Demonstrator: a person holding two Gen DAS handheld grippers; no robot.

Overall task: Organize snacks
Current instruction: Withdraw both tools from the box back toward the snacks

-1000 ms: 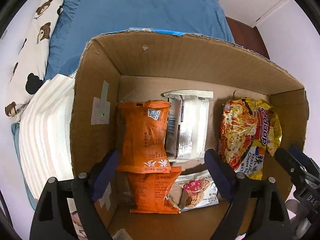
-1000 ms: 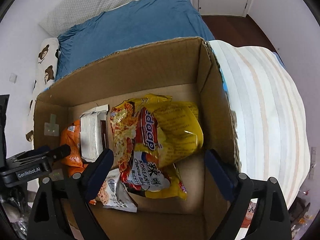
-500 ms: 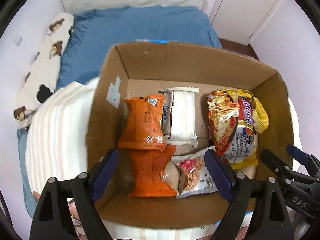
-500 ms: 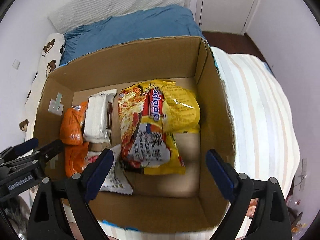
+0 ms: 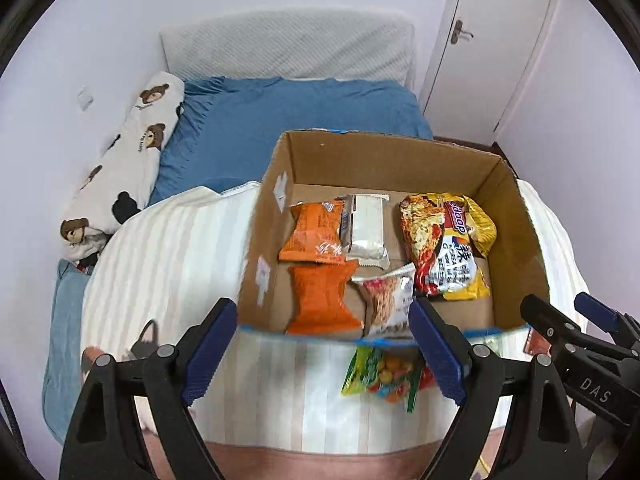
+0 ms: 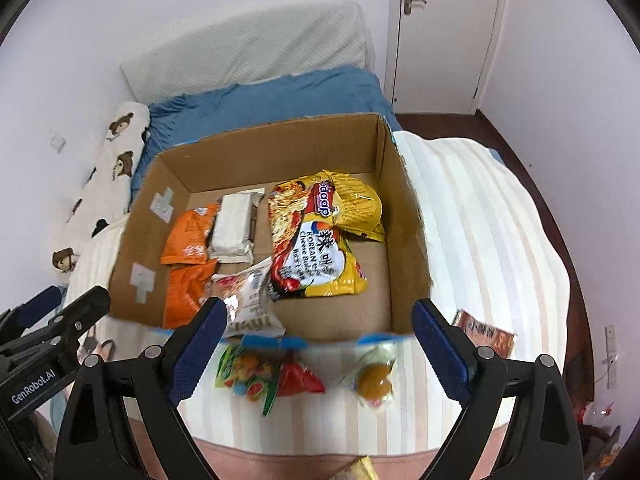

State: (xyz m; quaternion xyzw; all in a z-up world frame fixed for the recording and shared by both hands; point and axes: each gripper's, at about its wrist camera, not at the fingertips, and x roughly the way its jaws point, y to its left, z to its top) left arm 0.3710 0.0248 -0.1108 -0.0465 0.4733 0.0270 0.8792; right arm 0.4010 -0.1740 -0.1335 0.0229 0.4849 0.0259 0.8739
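An open cardboard box (image 5: 516,216) (image 6: 404,216) stands on a striped blanket. Inside lie two orange packets (image 5: 316,236) (image 6: 188,236), a white packet (image 5: 366,226) (image 6: 236,224), a small cookie packet (image 5: 390,300) (image 6: 250,300) and yellow noodle bags (image 5: 444,248) (image 6: 320,236). In front of the box lie a colourful candy bag (image 5: 380,374) (image 6: 256,372), a clear packet with a brown round snack (image 6: 374,376) and a brown packet (image 6: 484,332). My left gripper (image 5: 322,344) and right gripper (image 6: 316,344) are open and empty, above the blanket before the box.
The striped blanket (image 5: 168,264) (image 6: 480,232) covers the bed. Behind the box are a blue sheet (image 5: 280,120), a bear-print pillow (image 5: 124,160) and a white headboard cushion (image 6: 248,52). A white door (image 6: 440,32) is at the back right.
Both grippers have pulled back and up out of the box. The near box edge and the loose snacks on the blanket have come into view.
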